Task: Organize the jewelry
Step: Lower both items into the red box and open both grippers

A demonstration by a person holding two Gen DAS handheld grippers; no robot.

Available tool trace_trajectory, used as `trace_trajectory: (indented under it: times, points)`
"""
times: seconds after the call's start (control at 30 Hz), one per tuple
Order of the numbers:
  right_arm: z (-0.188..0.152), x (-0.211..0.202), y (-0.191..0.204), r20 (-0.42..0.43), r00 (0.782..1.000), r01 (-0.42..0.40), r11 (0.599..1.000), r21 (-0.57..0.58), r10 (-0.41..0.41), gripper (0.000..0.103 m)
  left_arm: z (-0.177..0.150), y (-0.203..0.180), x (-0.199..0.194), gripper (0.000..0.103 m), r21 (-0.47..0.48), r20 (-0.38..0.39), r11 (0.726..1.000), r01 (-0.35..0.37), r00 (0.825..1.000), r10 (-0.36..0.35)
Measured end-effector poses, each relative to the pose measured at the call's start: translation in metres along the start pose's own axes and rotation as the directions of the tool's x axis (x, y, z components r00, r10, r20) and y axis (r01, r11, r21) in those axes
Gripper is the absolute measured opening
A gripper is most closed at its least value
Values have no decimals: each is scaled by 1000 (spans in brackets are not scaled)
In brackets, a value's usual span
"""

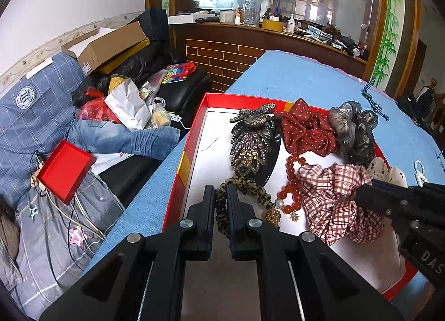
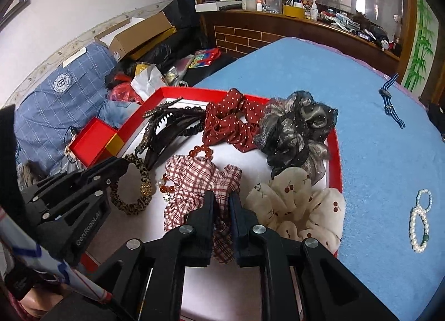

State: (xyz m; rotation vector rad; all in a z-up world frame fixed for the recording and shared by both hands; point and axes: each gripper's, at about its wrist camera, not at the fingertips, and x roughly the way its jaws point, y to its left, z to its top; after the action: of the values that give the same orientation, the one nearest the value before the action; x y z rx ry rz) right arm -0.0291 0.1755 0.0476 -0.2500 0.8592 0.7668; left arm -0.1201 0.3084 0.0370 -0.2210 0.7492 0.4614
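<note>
A red tray [image 1: 194, 123] [image 2: 335, 154] with a white floor lies on a blue cloth. My left gripper [image 1: 221, 191] [image 2: 125, 165] is shut on a leopard-print hair tie [image 1: 244, 186] [image 2: 133, 201]. My right gripper [image 2: 222, 198] [image 1: 361, 190] is shut on a red plaid scrunchie [image 2: 194, 182] [image 1: 333, 198]. Also in the tray are a rhinestone hair clip [image 1: 250, 140], a red bead bracelet [image 1: 290, 182], a red dotted scrunchie [image 2: 228, 123], a black and grey scrunchie [image 2: 294, 132] and a cream cherry-print scrunchie [image 2: 300, 204].
A pearl bracelet [image 2: 418, 226] and a striped blue band [image 2: 389, 101] lie on the blue cloth [image 2: 375, 154] to the right of the tray. Left of the table stand a cluttered sofa [image 1: 41, 126] with a small red box [image 1: 64, 168]. A wooden counter [image 1: 278, 34] is behind.
</note>
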Motion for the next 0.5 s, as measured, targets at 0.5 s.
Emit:
trace_trajectory:
  times: [0.5]
  points:
    - [4,-47,-18,85,995,-56,996,63,51,19,4,-7,-19,22,12,47,1000,-24,999,24]
